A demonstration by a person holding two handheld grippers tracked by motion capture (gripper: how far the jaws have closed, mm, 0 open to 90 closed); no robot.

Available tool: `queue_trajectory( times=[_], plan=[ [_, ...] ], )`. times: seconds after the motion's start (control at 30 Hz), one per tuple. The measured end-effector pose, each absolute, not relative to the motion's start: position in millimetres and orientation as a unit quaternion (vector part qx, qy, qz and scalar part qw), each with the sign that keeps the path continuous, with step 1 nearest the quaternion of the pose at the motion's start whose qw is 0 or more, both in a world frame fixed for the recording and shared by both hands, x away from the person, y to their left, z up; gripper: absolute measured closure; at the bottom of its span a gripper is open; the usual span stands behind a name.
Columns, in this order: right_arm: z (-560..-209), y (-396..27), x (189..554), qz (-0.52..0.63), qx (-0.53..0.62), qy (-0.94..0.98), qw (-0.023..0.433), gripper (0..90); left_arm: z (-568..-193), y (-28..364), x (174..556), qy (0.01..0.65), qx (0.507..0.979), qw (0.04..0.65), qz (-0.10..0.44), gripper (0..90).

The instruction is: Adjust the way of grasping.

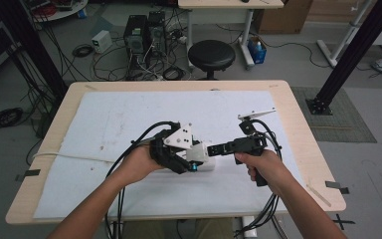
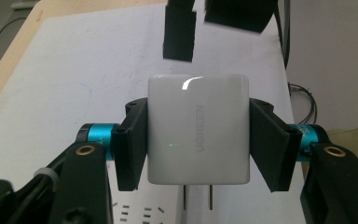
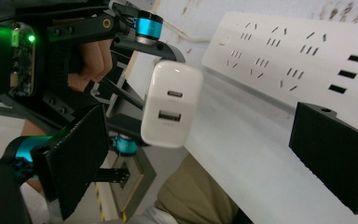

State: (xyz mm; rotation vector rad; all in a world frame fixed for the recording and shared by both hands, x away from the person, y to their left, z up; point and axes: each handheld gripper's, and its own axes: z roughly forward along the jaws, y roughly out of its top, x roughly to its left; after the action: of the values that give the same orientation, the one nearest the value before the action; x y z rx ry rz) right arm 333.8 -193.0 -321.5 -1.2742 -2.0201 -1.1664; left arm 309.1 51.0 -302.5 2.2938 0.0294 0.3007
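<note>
Gripped flat between the two black jaws of the left gripper, a white UGREEN wall charger is hanging just above the white power strip, its two metal prongs pointing down. It is looking light, rigid and glossy, so probably slippery; the flat sides are giving the best hold. Facing it, the right gripper is standing wide open, holding nothing.
</note>
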Motion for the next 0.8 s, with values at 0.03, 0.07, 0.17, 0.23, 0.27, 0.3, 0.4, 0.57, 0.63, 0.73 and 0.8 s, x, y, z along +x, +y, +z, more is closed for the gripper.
queue_trajectory(
  times=[0.03,0.07,0.17,0.23,0.27,0.3,0.4,0.57,0.63,0.73,0.8],
  plan=[
    [-323,-192,334,-0.426,-0.466,-0.737,0.243,5.5,-302,50,309,0.011,0.909,0.401,0.119,42.4],
    [-325,-190,334,-0.424,-0.467,-0.735,0.249,6.9,-303,48,309,0.010,0.909,0.400,0.118,42.4],
    [-329,-186,335,-0.423,-0.464,-0.732,0.266,14.3,-304,45,309,0.004,0.910,0.397,0.118,42.4],
    [-330,-183,335,-0.422,-0.463,-0.731,0.271,16.0,-305,42,308,0.002,0.910,0.397,0.118,42.4],
    [-331,-183,336,-0.421,-0.463,-0.732,0.270,18.9,-306,41,308,0.002,0.910,0.397,0.118,42.4],
    [-332,-182,336,-0.420,-0.462,-0.732,0.273,20.9,-306,40,307,0.000,0.911,0.396,0.119,42.4],
    [-335,-180,337,-0.418,-0.466,-0.726,0.284,27.7,-308,39,307,-0.002,0.910,0.395,0.124,42.4],
    [-339,-179,339,-0.426,-0.463,-0.716,0.303,38.6,-308,38,307,-0.005,0.910,0.393,0.130,42.4],
    [-340,-179,339,-0.428,-0.466,-0.711,0.307,42.0,-308,38,306,-0.008,0.911,0.390,0.135,42.4],
    [-343,-178,340,-0.425,-0.468,-0.709,0.311,46.5,-308,38,305,-0.009,0.910,0.390,0.138,42.4],
    [-345,-178,340,-0.425,-0.469,-0.708,0.312,51.1,-309,38,304,-0.009,0.910,0.391,0.140,42.4]
  ],
)
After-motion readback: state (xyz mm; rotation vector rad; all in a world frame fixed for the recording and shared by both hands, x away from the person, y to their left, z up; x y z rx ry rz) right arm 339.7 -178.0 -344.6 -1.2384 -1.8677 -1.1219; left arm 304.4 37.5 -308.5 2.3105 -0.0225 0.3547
